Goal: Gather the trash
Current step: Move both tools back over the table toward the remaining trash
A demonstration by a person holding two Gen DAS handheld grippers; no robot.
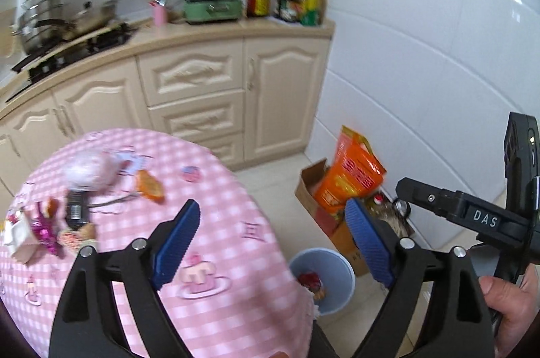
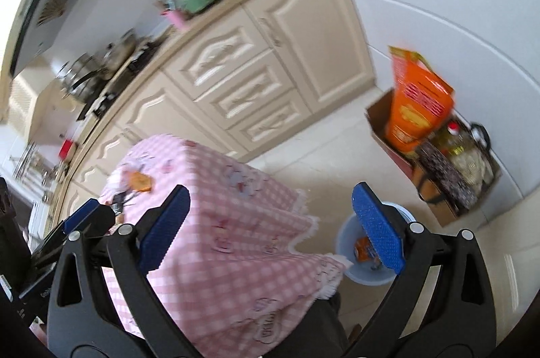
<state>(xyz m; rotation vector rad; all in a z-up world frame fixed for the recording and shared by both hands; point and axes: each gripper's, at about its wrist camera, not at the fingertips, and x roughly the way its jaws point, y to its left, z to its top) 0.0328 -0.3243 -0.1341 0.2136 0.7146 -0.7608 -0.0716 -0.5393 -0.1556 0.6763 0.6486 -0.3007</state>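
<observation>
Both views are blurry, so the trash (image 1: 50, 223) on the far left part of the table (image 1: 216, 189) is hard to make out; I see a pink wrapper (image 1: 45, 231), an orange packet (image 1: 150, 186) and a white ball of plastic (image 1: 89, 170); the blue bin (image 1: 337, 290) sits on the floor beside the table's right edge, partly hidden by the pink cloth; the left gripper (image 1: 273, 223) and right gripper (image 2: 270, 216) both have jaws wide apart, holding nothing; a cardboard box (image 1: 312, 189) stands by the wall.
</observation>
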